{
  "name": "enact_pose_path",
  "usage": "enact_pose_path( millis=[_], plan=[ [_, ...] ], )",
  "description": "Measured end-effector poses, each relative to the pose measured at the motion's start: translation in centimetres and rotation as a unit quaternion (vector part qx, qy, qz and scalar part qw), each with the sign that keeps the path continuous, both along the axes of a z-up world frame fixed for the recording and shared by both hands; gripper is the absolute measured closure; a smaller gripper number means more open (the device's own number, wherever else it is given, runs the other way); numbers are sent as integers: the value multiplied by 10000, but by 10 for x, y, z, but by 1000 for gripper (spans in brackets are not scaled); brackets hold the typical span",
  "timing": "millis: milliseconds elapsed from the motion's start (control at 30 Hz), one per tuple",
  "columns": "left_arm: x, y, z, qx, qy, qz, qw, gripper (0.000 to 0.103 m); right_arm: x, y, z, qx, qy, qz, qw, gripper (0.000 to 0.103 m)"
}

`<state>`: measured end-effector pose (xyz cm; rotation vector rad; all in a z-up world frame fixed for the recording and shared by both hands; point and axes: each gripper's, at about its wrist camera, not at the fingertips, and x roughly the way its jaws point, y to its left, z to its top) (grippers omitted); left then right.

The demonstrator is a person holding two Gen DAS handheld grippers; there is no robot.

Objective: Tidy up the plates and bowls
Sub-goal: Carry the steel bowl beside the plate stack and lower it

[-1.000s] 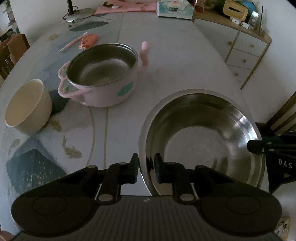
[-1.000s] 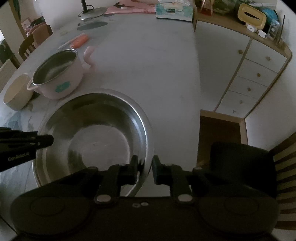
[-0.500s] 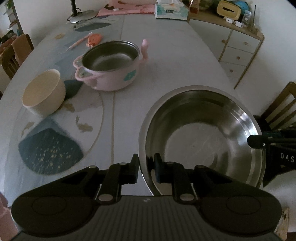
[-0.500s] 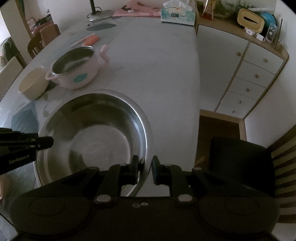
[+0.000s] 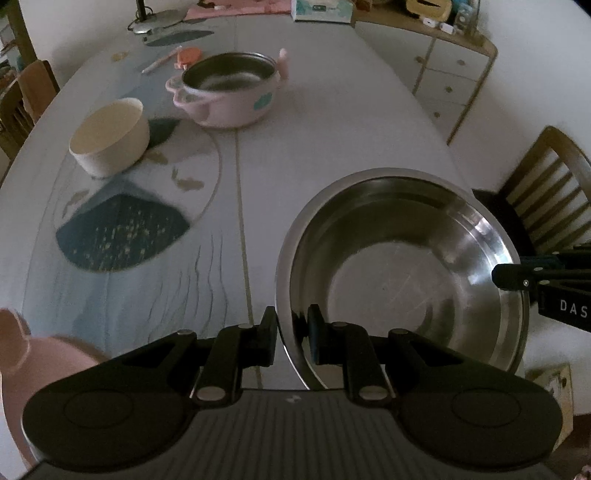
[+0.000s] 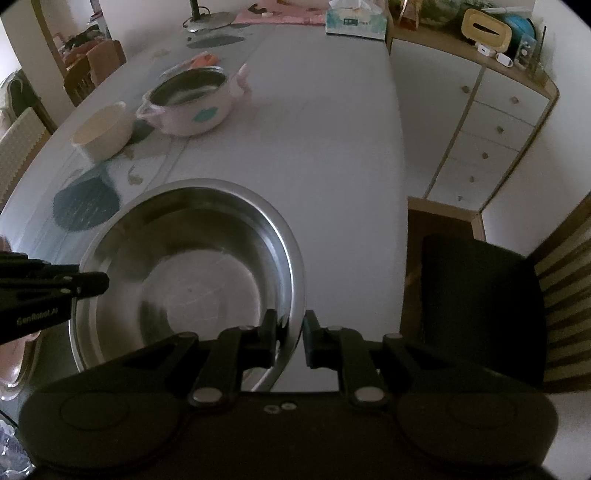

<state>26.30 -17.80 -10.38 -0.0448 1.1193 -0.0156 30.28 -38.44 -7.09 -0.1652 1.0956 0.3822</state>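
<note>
A large steel basin (image 5: 399, 269) is held by both grippers, above the near right part of the table. My left gripper (image 5: 291, 334) is shut on its near left rim. My right gripper (image 6: 289, 338) is shut on the opposite rim of the basin (image 6: 192, 273). A pink pot with a steel liner (image 5: 229, 88) stands far on the table, and also shows in the right wrist view (image 6: 190, 103). A cream bowl (image 5: 110, 136) stands left of it, seen too in the right wrist view (image 6: 103, 131). A pink dish (image 5: 22, 354) edge shows at the near left.
The oval table (image 5: 332, 122) has a fish-pattern cover. A white drawer cabinet (image 6: 480, 122) stands to the right, a dark chair (image 6: 480, 306) by the table's near right edge. A tissue box (image 6: 356, 22), a lamp base (image 6: 207, 18) and an orange item (image 5: 188, 57) lie far back.
Both grippers have drawn back toward the near edge with the basin. The pot and cream bowl appear farther away, and a pink dish has come into view at the near left.
</note>
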Motion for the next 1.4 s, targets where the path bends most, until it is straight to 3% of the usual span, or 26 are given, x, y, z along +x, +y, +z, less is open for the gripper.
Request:
enact_pose_path(
  millis=[533, 1167, 1400],
  plan=[
    [-60, 0, -13, 141, 72, -463, 9988, 87, -74, 3, -18, -24, 171, -380, 9991, 88],
    [-56, 2, -26, 103, 193, -713, 9972, 87, -81, 4, -35, -96, 345, -624, 9974, 87],
    [-57, 4, -24, 102, 238, -767, 9967, 87, -81, 5, -30, -143, 286, -693, 9971, 79]
  ],
)
